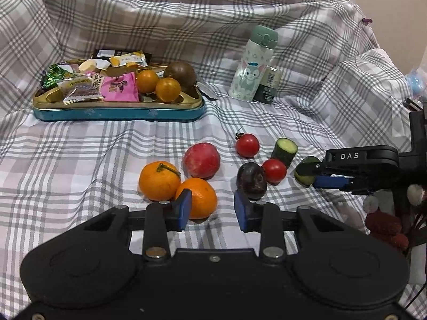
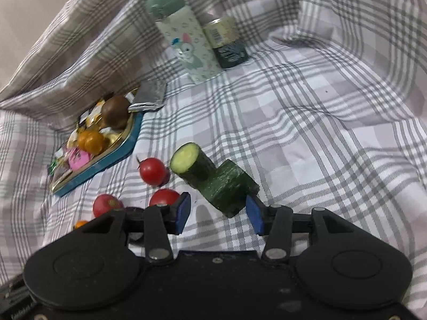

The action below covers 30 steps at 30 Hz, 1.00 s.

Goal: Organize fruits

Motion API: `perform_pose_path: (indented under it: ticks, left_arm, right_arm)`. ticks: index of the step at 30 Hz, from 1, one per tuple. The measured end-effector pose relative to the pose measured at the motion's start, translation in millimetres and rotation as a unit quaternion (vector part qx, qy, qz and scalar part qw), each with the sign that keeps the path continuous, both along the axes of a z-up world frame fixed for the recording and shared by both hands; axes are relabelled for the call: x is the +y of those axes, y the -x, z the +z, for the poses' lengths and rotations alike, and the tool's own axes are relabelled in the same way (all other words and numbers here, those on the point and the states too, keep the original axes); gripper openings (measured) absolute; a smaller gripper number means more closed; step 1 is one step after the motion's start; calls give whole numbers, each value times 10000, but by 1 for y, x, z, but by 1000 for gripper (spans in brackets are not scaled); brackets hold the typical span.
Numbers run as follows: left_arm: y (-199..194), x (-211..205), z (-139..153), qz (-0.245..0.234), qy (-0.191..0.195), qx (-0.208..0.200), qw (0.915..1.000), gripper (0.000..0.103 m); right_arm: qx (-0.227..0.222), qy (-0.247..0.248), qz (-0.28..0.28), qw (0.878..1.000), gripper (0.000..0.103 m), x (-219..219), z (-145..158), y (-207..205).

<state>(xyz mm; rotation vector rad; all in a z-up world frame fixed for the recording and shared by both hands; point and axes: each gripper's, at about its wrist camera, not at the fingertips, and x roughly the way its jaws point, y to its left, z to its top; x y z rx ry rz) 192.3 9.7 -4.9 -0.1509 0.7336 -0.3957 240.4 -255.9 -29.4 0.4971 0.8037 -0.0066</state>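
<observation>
The fruit lies loose on the checked cloth [image 1: 80,146]: two oranges [image 1: 158,180] touching, a red apple [image 1: 201,160] behind them, two cherry tomatoes [image 1: 247,145] and a dark plum [image 1: 250,180]; the left gripper [image 1: 212,208] hangs over them with its jaws apart and empty. The right gripper [image 2: 217,212] has its jaws spread round a cucumber piece [image 2: 229,186], apparently not pressing it; a second piece [image 2: 190,165] leans against it. A snack-crowded tin [image 1: 120,113] holds two small oranges; a cartoon flask [image 1: 253,66] stands behind.

Tin [image 1: 120,113] behind loose fruit, bottle [image 1: 252,66] to its right
</observation>
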Motion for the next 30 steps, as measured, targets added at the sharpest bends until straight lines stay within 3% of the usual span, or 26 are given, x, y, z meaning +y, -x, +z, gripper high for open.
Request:
perform_pose_path:
  ticks: [16,23,26,30]
  left_arm:
    - [2,-7,-1,-63,-225,-20,9997,42]
    - [1,-6,-2,-1,-213,10,9998,42]
    - [-1,-5,-3,50,-230,51,9997,42]
    - [-4,-4,-5,141,-235,131,9995,44]
  right_arm:
    - [311,-336,-417,9981,53,-10,1,-21]
    - [277,304,-182,9990,52,1,4,-33]
    - [162,923,82,9956,44,13,4,-30]
    - [-112,1270,502,9906,38,20,3,-15]
